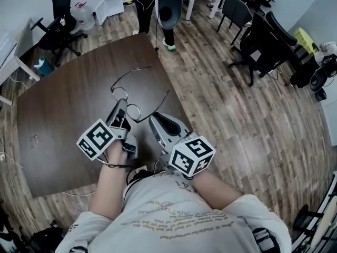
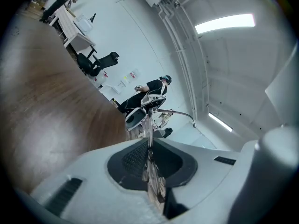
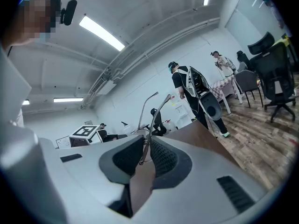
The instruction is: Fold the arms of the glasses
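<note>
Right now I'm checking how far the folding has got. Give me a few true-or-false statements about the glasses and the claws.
1. The thin wire-framed glasses lie flat on the dark brown wooden table. False: the left claw holds them up off it.
2. The left claw is shut on the glasses. True.
3. Both glasses arms stick out unfolded. True.
4. The right claw clamps one arm tight. False: its jaws stand apart, with the arm between them.
</note>
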Demonstrator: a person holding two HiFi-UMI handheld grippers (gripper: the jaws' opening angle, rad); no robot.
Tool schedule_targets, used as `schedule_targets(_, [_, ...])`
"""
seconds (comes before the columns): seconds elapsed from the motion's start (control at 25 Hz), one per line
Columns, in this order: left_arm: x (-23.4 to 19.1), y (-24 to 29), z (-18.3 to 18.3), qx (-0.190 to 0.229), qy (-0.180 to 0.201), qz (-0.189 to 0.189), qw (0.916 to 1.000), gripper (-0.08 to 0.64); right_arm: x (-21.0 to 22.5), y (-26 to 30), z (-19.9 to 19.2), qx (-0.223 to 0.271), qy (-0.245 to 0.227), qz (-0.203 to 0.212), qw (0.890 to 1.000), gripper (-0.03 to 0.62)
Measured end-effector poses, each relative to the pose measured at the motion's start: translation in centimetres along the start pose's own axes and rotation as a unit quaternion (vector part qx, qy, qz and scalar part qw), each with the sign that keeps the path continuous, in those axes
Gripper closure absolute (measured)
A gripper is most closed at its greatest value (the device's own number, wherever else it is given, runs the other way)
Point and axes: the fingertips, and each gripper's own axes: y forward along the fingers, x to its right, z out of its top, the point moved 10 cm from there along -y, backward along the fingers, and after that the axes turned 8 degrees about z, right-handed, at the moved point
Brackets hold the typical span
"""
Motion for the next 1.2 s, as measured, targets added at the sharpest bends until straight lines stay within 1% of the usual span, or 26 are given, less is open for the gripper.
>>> schedule_targets(0.12, [0.6,-0.4,-0.2,0.008,0.016,-0.001,0.9998,0.517,0.3,-0.2,0.0,0.006,0.019,0.005,1.000,0.537])
schedule_targets(0.2, [0.7,-0.6,-0.4,0.007,0.019,-0.003,0.9998,0.518,0.4,-0.3,0.0,0.008,0.024,0.006,1.000,0.541])
schedule_targets(0.36, [0.8,-1.1,-0.8,0.001,0.024,-0.005,0.9997,0.517,0.1,-0.4,-0.1,0.007,0.020,0.011,1.000,0.549])
schedule_targets(0.68, [2.2,-1.7,-1.4,-0.004,0.085,-0.024,0.9961,0.517,-0.5,-0.2,-0.4,-0.001,0.017,0.021,1.000,0.554])
schedule_targets(0.88, [3.0,-1.7,-2.0,-0.013,0.092,-0.038,0.9950,0.517,-0.7,-0.3,-0.4,-0.005,0.011,0.022,1.000,0.555])
schedule_targets(1.2, [4.2,-1.9,-2.9,-0.016,0.123,-0.045,0.9912,0.517,-0.7,-0.5,-0.4,-0.008,0.005,0.017,1.000,0.561])
